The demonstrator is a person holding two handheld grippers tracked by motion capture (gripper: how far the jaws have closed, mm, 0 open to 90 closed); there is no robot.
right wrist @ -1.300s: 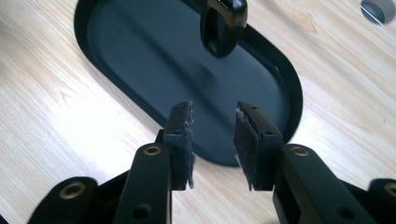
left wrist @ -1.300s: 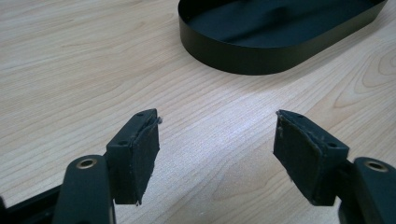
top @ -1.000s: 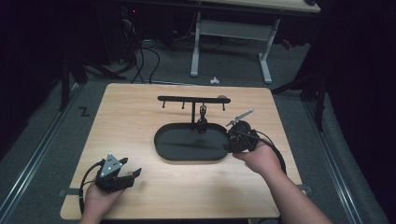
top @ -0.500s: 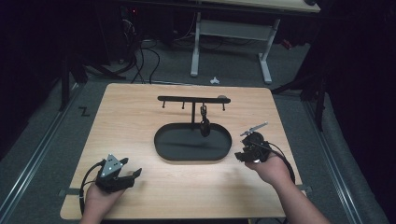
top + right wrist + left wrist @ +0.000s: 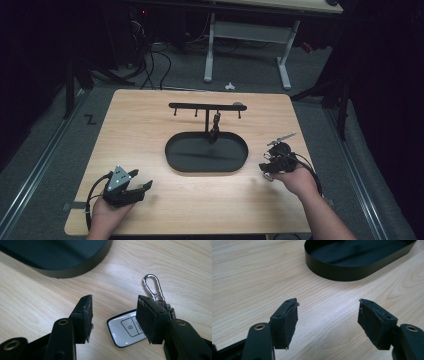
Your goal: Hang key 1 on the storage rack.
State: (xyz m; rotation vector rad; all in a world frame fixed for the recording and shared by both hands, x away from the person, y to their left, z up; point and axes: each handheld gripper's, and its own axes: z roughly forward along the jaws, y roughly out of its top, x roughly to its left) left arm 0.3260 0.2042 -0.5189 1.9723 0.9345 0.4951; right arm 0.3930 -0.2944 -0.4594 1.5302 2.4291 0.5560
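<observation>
A white car key fob (image 5: 123, 331) with a silver carabiner (image 5: 151, 286) lies flat on the wooden table. My right gripper (image 5: 113, 305) is open just above it, one jaw on each side, with the right jaw hiding part of the fob. In the high view this right gripper (image 5: 267, 166) sits right of the black oval tray (image 5: 190, 155). A black rail with hooks (image 5: 205, 106) stands over the tray, and a small dark item (image 5: 215, 125) hangs from one hook. My left gripper (image 5: 141, 186) rests near the table's front left, and its open jaws hold nothing (image 5: 328, 310).
The tray's wall (image 5: 342, 275) lies ahead of the left gripper and close ahead of the right one (image 5: 72, 270). Bare wood stretches between the two grippers. Beyond the table's far edge are cables and a desk frame (image 5: 247, 30) on the floor.
My right gripper has moved from the tray's right rim to the right and nearer the front edge. The left gripper has stayed still.
</observation>
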